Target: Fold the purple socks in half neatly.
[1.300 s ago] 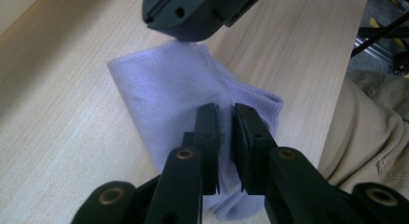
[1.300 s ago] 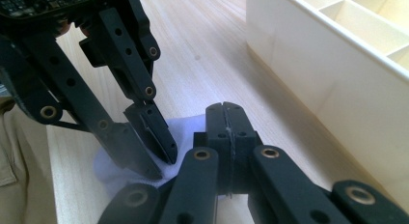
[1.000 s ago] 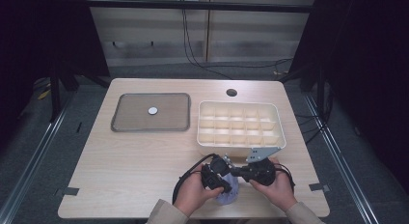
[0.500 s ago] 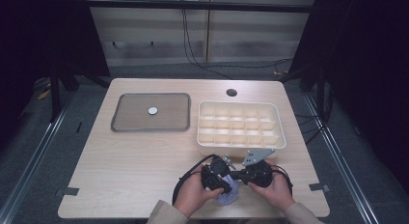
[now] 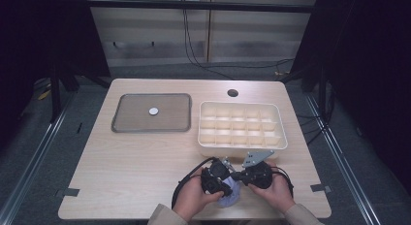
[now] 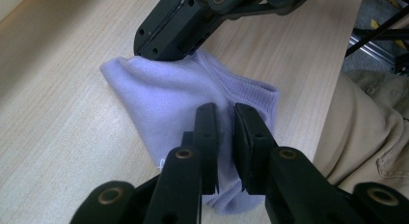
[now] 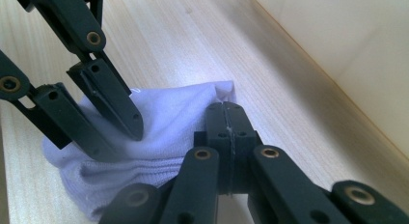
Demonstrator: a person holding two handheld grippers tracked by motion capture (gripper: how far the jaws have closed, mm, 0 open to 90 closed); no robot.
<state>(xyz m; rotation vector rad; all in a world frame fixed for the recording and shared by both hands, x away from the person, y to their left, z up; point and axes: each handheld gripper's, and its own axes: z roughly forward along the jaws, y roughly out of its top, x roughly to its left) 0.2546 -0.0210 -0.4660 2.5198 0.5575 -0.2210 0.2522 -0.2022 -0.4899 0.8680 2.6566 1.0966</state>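
Observation:
A pale lilac sock (image 5: 229, 200) lies bunched on the wooden table (image 5: 135, 167) near its front edge, between the person's two hands. My left gripper (image 6: 225, 110) is shut on a fold of the sock (image 6: 183, 93), with fabric pinched between its jaws. My right gripper (image 7: 225, 107) has its jaws pressed together at the sock's far corner (image 7: 223, 91), where a small tuft pokes out at the tips. In the high view the left gripper (image 5: 222, 187) and the right gripper (image 5: 237, 177) point toward each other over the sock.
A cream divided box (image 5: 242, 146) stands just behind the hands. Further back on the left lies a grey tray (image 5: 126, 123) holding a small white disc (image 5: 153, 110). A round hole (image 5: 232, 93) sits in the table's far edge. Cables loop beside both hands.

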